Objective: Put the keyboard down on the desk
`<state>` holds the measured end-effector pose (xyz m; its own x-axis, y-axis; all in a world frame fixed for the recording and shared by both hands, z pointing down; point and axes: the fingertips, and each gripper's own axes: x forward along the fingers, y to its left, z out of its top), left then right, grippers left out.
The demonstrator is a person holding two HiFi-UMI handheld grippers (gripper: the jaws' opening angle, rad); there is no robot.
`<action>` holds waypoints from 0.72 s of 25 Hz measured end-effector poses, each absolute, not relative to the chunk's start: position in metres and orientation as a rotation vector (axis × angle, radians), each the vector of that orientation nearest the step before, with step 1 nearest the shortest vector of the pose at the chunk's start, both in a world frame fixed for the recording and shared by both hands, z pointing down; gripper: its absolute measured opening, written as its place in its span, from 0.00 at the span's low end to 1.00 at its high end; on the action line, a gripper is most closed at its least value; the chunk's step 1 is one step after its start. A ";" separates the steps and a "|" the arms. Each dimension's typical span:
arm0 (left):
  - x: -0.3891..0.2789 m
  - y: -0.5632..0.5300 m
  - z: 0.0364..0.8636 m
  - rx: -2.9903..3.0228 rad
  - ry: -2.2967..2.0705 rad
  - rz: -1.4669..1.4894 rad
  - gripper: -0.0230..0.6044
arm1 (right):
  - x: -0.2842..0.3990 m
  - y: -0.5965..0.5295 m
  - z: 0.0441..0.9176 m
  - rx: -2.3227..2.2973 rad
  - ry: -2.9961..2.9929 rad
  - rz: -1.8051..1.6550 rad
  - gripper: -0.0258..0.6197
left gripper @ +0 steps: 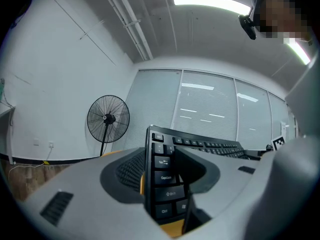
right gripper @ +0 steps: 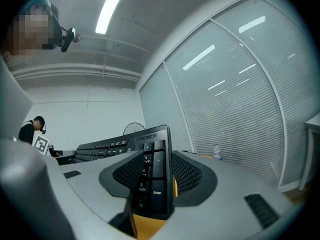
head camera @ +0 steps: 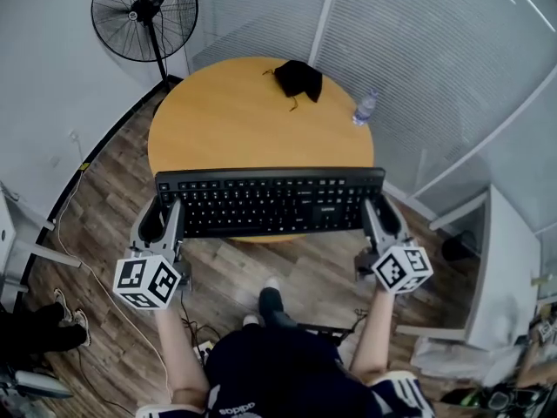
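**A:** While the long black plastic keyboard hangs level at the near edge of the round wooden desk, what has hold of it?

**B:** Both ends are clamped. The left hand-held gripper has its jaws closed on the left end, one across the Tab and Caps Lock keys and the other under the casing. The right hand-held gripper grips the number-pad end the same way, beside the Enter key.

**A:** Does it touch the desk?

**B:** I cannot tell. The head view shows it overlapping the near rim, with its front edge out over the wood-plank floor.

**A:** What lies on the desk ahead of it?

**B:** Two things, both well apart from the keyboard. A crumpled black cloth lies at the far edge, and a clear plastic water bottle stands at the far right rim.

**A:** And around the desk?

**B:** A black pedestal fan stands on the floor beyond it to the left, near the white wall. A white cabinet sits to the right of the person.
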<state>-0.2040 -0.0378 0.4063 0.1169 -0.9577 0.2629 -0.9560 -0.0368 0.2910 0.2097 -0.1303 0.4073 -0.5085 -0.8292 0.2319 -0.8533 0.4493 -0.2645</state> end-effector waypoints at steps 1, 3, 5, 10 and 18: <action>-0.204 -0.038 0.406 2.015 -1.857 -0.011 0.32 | 0.209 -0.130 0.406 1.520 -2.619 0.531 0.31; -0.204 -0.038 0.406 2.024 -1.860 -0.028 0.32 | 0.209 -0.130 0.403 1.522 -2.630 0.506 0.31; -0.204 -0.038 0.406 2.032 -1.868 -0.041 0.32 | 0.208 -0.130 0.403 1.523 -2.640 0.496 0.31; -0.204 -0.037 0.411 2.023 -1.863 -0.054 0.32 | 0.208 -0.129 0.402 1.518 -2.634 0.492 0.31; -0.207 -0.038 0.414 2.008 -1.841 -0.082 0.32 | 0.210 -0.128 0.399 1.546 -2.603 0.516 0.31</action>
<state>-0.2068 -0.0383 0.4139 0.1248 -0.9649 0.2311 -0.9406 -0.0409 0.3370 0.2098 -0.1277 0.3989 -0.4915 -0.8403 0.2287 -0.8640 0.4375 -0.2491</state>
